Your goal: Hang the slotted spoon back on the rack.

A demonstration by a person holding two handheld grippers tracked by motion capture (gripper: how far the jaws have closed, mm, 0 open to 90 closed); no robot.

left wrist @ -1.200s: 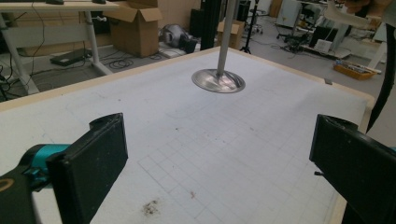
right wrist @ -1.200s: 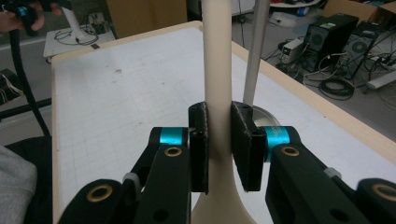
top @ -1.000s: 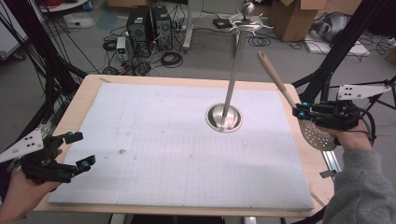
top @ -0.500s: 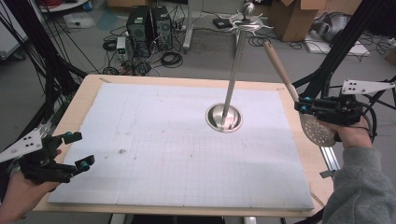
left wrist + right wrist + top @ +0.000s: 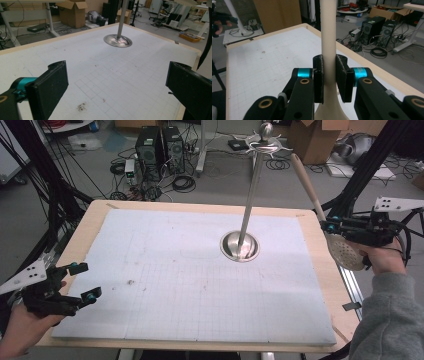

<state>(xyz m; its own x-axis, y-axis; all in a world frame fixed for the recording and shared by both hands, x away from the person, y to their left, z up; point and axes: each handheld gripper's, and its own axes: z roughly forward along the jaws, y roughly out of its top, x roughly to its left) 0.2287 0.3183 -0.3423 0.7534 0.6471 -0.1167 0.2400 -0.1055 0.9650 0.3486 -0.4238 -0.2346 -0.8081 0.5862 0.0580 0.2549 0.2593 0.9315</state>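
The right gripper [image 5: 327,226] is closed on the handle of a skimmer spoon [image 5: 345,252]. In the right gripper view its jaws pinch the pale handle [image 5: 329,37] from both sides, just above the point where the handle flares toward the bowl. The skimmer spoon is held off the right edge of the table [image 5: 320,250], perforated bowl low beside the hand, handle slanting up and toward the far side. Its handle tip stands near the hooked crown [image 5: 268,144] of the metal stand [image 5: 250,195], apart from it as far as the high view shows.

Judged status: pickup is complete and the utensil is lifted. Hanging it on a hook of the stand appears to be what is left; no part of the spoon rests on the stand yet.

The left gripper [image 5: 82,281] hovers at the near left corner of the white mat [image 5: 165,285] with its jaws spread wide and nothing between them.

Clearances:
- The mat is bare apart from the stand's round base [image 5: 240,245] at centre right and a small dark speck [image 5: 81,107] toward the near left.
- Open room lies between the right gripper and the pole.
- The crown's hooks project outward; the handle's approach should clear them.
- The bowl hangs outside the table's right edge, so a drop would miss the mat.
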